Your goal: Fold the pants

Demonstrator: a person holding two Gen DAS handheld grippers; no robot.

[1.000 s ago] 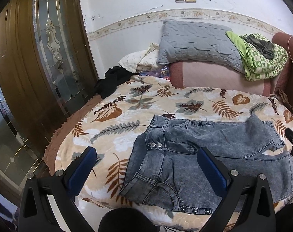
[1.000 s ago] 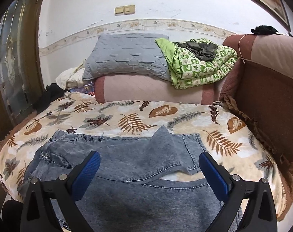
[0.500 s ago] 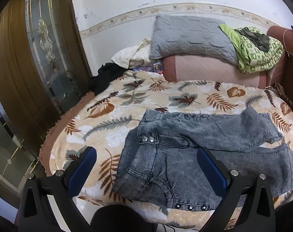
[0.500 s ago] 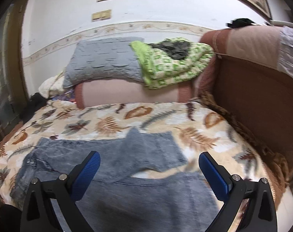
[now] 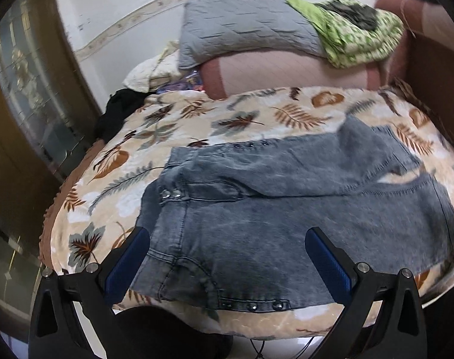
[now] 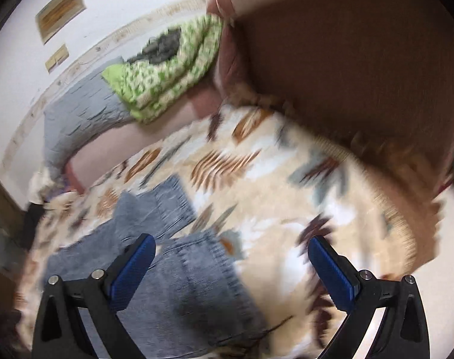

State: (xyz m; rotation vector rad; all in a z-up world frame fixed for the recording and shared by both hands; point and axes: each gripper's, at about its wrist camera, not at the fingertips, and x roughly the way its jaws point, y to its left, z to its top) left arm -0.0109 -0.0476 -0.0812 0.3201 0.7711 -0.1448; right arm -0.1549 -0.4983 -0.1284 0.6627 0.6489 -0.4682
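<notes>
Here the pants point(image 5: 287, 209) are spread across the bed point(image 5: 215, 119), long axis left to right. The waist is framed below the open, empty left hand-held gripper point(image 5: 227, 263); the leg hems are approached by the open, empty right hand-held gripper point(image 6: 231, 264).

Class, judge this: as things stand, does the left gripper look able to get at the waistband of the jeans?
Probably yes. The left gripper has its jaws open above the jeans, and nothing lies between them and the waistband.
</notes>
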